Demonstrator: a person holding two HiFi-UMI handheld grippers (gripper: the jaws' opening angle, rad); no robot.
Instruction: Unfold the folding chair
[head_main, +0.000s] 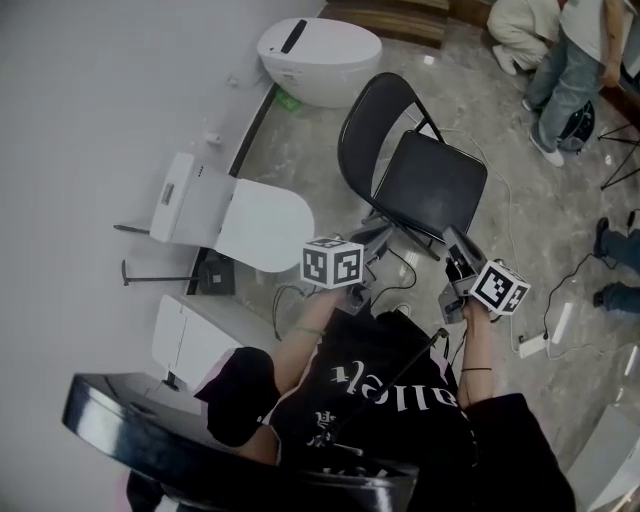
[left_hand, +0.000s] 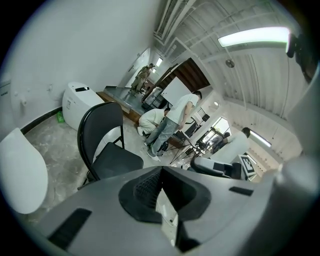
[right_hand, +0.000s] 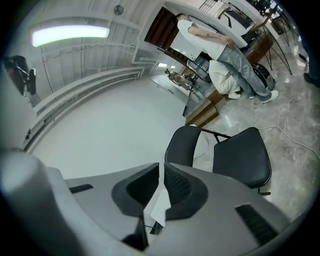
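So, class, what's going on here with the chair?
A person faces a black folding chair that already stands open on the floor. Neither tool touches it: the left hand-held gripper is shut and empty, and the right hand-held gripper is closing its jaws on nothing.

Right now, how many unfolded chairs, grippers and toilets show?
Chair, unfolded: 1
Grippers: 2, left gripper shut, right gripper closing, empty
Toilets: 2, far toilet, near toilet; a third white unit is unclear
Total: 5

White toilet (head_main: 330, 60) against wall (head_main: 100, 100); person (head_main: 578, 72) standing.
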